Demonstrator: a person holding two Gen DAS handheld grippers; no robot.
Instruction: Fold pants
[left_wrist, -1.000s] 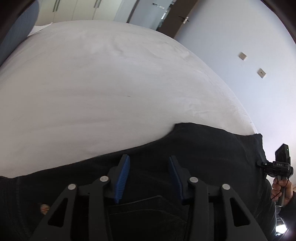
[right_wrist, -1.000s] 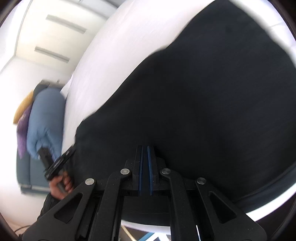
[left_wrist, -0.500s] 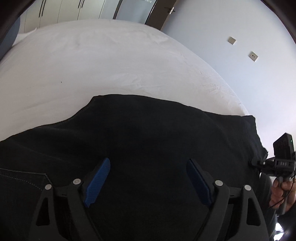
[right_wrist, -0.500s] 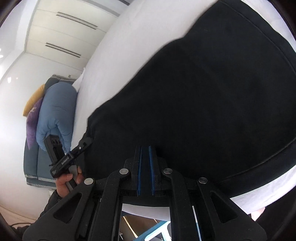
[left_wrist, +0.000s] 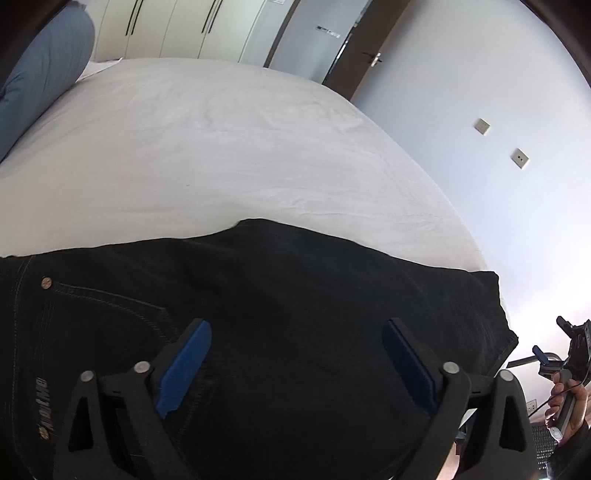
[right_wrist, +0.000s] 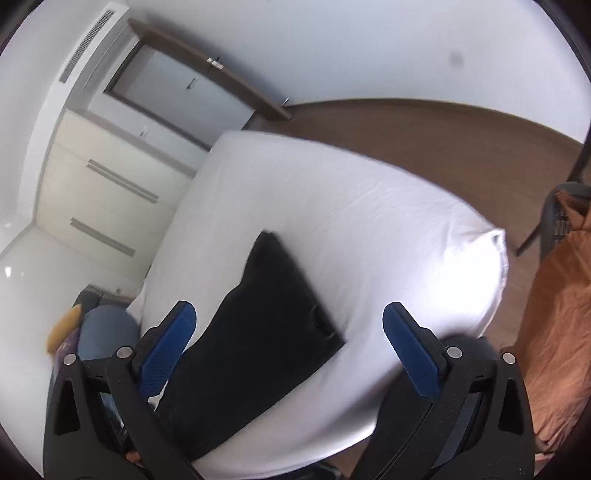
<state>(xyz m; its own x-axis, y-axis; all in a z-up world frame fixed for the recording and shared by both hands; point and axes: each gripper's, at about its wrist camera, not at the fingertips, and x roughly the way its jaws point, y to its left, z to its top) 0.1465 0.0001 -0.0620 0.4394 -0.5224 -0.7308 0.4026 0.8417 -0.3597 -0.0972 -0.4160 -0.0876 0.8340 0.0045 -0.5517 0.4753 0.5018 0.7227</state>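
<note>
Lying flat on the bed (right_wrist: 369, 206), the black pants (left_wrist: 295, 295) sit beneath both wide-spread, empty tools (left_wrist: 295, 354) (right_wrist: 288, 336).

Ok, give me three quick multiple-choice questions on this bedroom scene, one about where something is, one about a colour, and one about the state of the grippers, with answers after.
1. Where do the black pants lie?
A. on the wooden floor
B. on the white bed
C. over the chair

2. What colour are the gripper finger pads?
A. blue
B. red
C. green

3. How do the left gripper and right gripper stand?
A. both shut on the pants
B. left shut, right open
C. both open, holding nothing

Answers:
1. B, as the dark pants rest flat on the white sheet near the bed's edge in both views.
2. A, since each finger carries a blue pad against its black frame.
3. C, because each wrist view shows a wide gap between the fingers with no cloth pinched.
</note>
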